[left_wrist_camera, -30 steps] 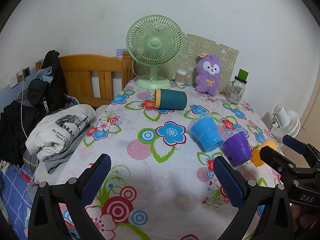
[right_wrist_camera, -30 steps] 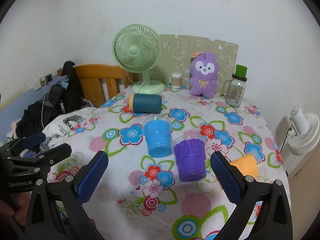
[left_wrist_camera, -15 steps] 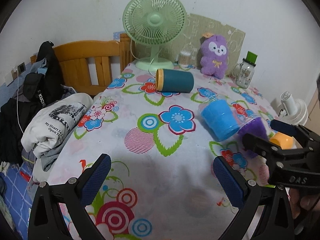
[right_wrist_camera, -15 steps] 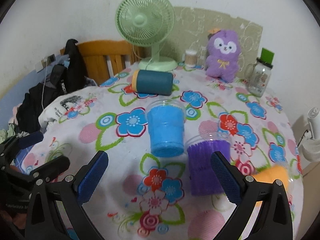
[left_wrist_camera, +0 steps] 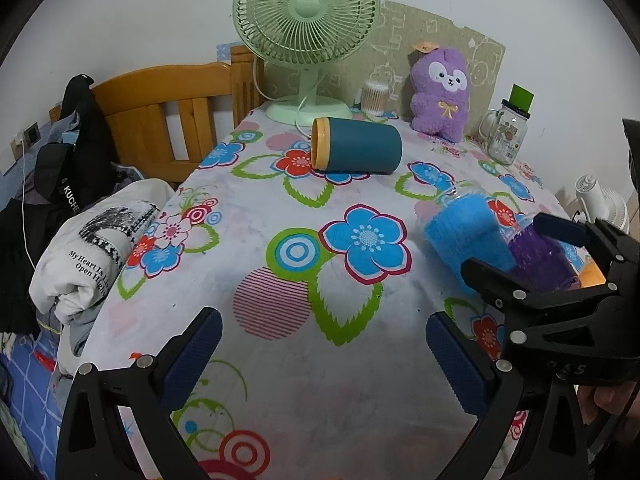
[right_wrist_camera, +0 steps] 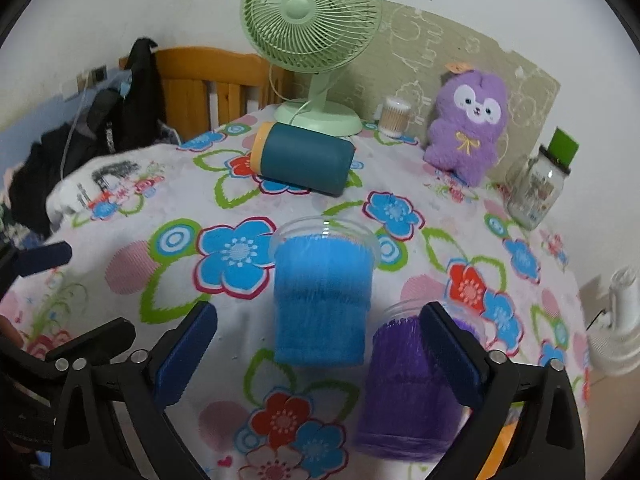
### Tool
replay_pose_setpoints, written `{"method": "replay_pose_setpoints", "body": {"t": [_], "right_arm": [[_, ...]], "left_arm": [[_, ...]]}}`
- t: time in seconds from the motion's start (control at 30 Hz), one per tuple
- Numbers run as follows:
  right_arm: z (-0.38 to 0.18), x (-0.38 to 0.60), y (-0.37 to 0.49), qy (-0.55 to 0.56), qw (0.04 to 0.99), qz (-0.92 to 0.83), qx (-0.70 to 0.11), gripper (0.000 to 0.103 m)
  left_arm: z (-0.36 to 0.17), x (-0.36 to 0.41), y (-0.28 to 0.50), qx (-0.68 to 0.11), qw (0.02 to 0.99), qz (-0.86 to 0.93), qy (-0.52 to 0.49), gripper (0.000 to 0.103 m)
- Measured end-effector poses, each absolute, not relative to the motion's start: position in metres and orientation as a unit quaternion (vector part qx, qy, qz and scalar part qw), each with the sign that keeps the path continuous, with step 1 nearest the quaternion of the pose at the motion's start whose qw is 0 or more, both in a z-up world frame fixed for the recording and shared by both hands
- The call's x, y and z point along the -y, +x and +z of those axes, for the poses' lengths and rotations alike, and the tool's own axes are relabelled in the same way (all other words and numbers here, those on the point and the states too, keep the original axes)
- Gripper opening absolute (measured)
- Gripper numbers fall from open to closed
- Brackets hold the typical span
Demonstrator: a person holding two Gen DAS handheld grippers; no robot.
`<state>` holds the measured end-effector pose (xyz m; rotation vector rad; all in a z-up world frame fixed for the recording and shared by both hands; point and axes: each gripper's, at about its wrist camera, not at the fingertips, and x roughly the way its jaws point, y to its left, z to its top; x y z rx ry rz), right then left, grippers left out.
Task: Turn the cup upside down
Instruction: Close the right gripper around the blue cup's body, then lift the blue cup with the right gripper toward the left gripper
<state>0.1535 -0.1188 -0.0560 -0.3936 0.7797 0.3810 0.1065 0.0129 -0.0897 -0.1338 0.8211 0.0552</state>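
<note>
Tablecloth (left_wrist_camera: 280, 360) of white fabric printed with bright flowers covers the table. A pale green desk fan (right_wrist_camera: 316, 12) stands at the far edge, a purple plush toy (right_wrist_camera: 468, 128) and a clear glass jar with a green lid (right_wrist_camera: 536, 188) toward the far right corner. A dark teal cylindrical cup with a yellow rim (left_wrist_camera: 356, 150) lies on its side near the fan. A blue ribbed plastic cup (right_wrist_camera: 322, 300) stands mid-table, just beside a purple ribbed plastic cup (right_wrist_camera: 404, 396). The right gripper (right_wrist_camera: 318, 354) hovers spread before the blue cup; the left gripper (left_wrist_camera: 322, 356) is spread too, holding nothing.
</note>
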Motion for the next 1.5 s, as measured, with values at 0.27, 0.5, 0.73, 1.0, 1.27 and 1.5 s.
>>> {"method": "replay_pose_setpoints", "body": {"t": [0.27, 0.5, 0.73, 1.0, 1.27, 1.5], "right_arm": [[-0.055, 0.108, 0.163, -0.227, 0.877, 0.190, -0.378, 0.095], [-0.089, 0.110, 0.194, -0.218, 0.844, 0.181, -0.455, 0.063], [-0.089, 0.119, 0.194, -0.156, 0.841, 0.201, -0.478, 0.057], [-0.052, 0.120, 0.158, -0.110, 0.856, 0.218, -0.457, 0.057], [-0.060, 0.119, 0.102, -0.052, 0.849, 0.217, -0.479, 0.057], [-0.086, 0.115, 0.066, -0.026, 0.831, 0.215, -0.512, 0.058]], "left_arm": [[-0.095, -0.018, 0.115, -0.403, 0.912, 0.029, -0.070, 0.103], [-0.097, -0.017, 0.118, -0.407, 0.910, 0.030, -0.071, 0.103], [-0.096, -0.020, 0.114, -0.405, 0.911, 0.033, -0.076, 0.103], [-0.082, -0.023, 0.075, -0.374, 0.923, 0.025, -0.086, 0.103], [-0.091, -0.011, 0.013, -0.364, 0.929, 0.013, -0.065, 0.103], [-0.103, -0.002, -0.025, -0.376, 0.925, 0.017, -0.047, 0.103]]}}
